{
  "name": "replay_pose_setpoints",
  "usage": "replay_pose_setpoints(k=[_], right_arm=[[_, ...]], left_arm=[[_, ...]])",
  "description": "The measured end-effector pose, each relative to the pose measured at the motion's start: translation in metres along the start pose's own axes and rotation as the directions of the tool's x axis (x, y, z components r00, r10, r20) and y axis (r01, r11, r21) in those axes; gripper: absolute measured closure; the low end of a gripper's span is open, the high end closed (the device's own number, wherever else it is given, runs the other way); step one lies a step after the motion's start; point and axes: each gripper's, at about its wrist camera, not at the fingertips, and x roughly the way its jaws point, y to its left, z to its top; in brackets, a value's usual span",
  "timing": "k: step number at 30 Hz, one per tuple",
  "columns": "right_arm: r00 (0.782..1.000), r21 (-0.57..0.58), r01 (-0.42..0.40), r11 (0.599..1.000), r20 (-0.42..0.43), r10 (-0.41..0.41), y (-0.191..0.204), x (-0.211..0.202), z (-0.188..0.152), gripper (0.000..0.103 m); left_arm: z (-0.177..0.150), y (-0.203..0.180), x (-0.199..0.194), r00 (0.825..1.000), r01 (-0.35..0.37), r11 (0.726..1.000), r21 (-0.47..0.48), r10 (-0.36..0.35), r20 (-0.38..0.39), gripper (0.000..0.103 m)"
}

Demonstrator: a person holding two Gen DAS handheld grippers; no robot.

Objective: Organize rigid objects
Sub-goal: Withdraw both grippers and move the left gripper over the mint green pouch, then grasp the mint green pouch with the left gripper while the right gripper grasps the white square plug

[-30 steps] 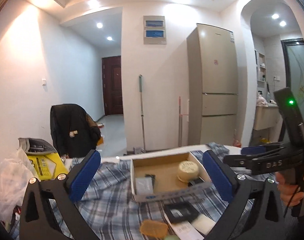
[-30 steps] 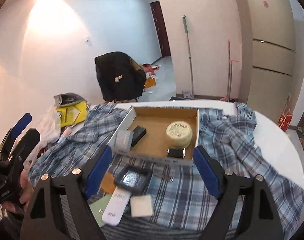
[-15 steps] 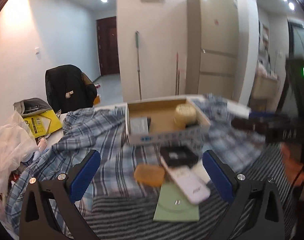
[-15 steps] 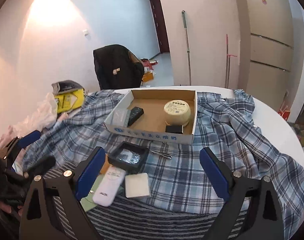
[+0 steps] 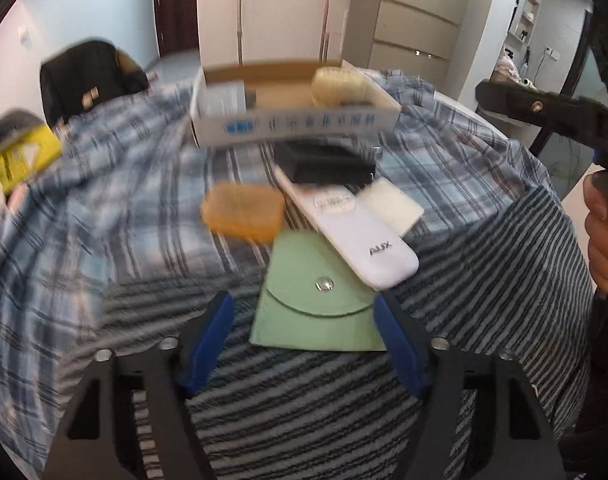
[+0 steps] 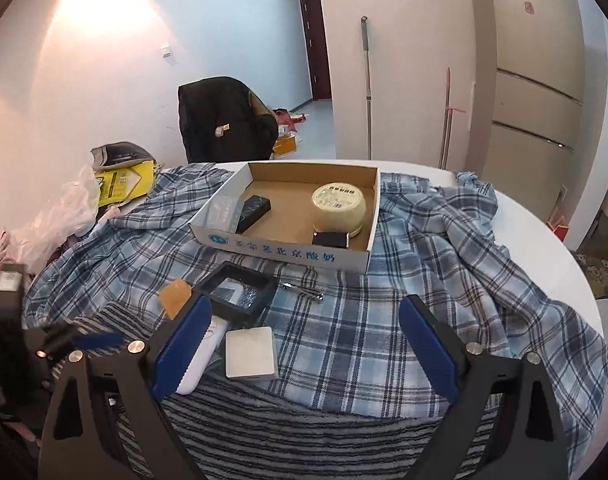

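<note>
L hand-held gripper (image 5: 304, 340) over pouch (image 5: 315, 312), nothing held yet.

Both hand-held grippers released, R (image 6: 304, 344) too, empty. Pouch lies flat on the striped cloth, near counter edge; remote (image 5: 351, 228) overlaps its top corner. Remote's long axis runs diagonally, AUX end toward me, other end toward box (image 5: 296, 120). Risk: closing on pouch w/ remote still resting on it could drag or tip remote, or snag cloth.
</note>
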Motion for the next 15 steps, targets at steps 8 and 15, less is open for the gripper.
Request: replay_pose_setpoints(k=[8, 15], right_arm=[[0.999, -0.028, -0.014, 1.0, -0.035, 0.013, 0.004, 0.009, -0.007, 0.01], [1.0, -0.032, 0.001, 0.999, -0.018, -0.001, 0.001, 0.007, -0.006, 0.01]], left_arm=[[0.007, -0.005, 0.006, 0.999, 0.03, 1.0, 0.009, -0.029, -0.031, 0.028], [0.008, -0.008, 0.015, 0.999, 0.017, 0.999, 0.037, -0.016, -0.028, 0.023]])
